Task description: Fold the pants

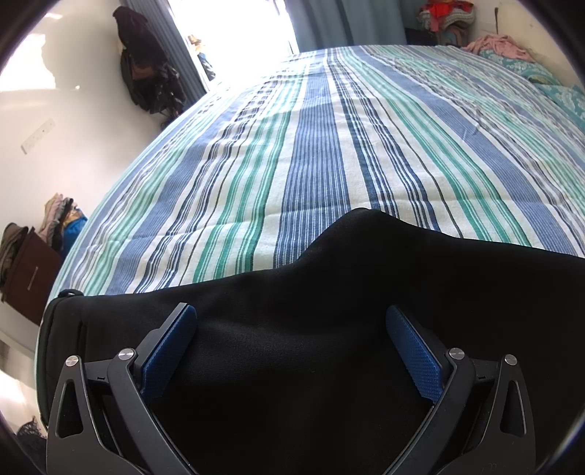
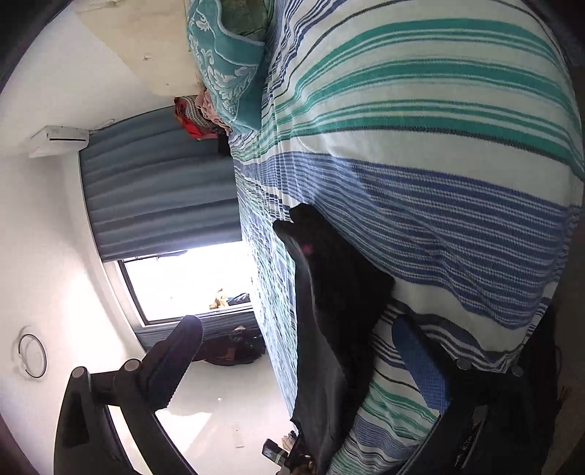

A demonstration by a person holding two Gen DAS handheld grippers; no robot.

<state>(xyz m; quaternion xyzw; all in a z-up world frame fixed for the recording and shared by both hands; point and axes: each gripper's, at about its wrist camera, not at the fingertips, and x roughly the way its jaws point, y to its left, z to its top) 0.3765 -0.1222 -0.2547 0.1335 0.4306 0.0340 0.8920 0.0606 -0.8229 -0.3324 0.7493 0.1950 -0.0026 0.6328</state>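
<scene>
Black pants lie flat on the striped bedsheet near the bed's front edge. My left gripper is open and hovers just over the pants, its blue pads wide apart. In the right wrist view, rolled sideways, the pants show as a dark fold raised off the sheet. My right gripper is open, its fingers on either side of that fold, one blue pad against the sheet.
Teal pillows and pink clothes lie at the bed's far right. A bright window with blue curtains is behind. Dark clothes hang on the left wall. A brown cabinet stands left of the bed.
</scene>
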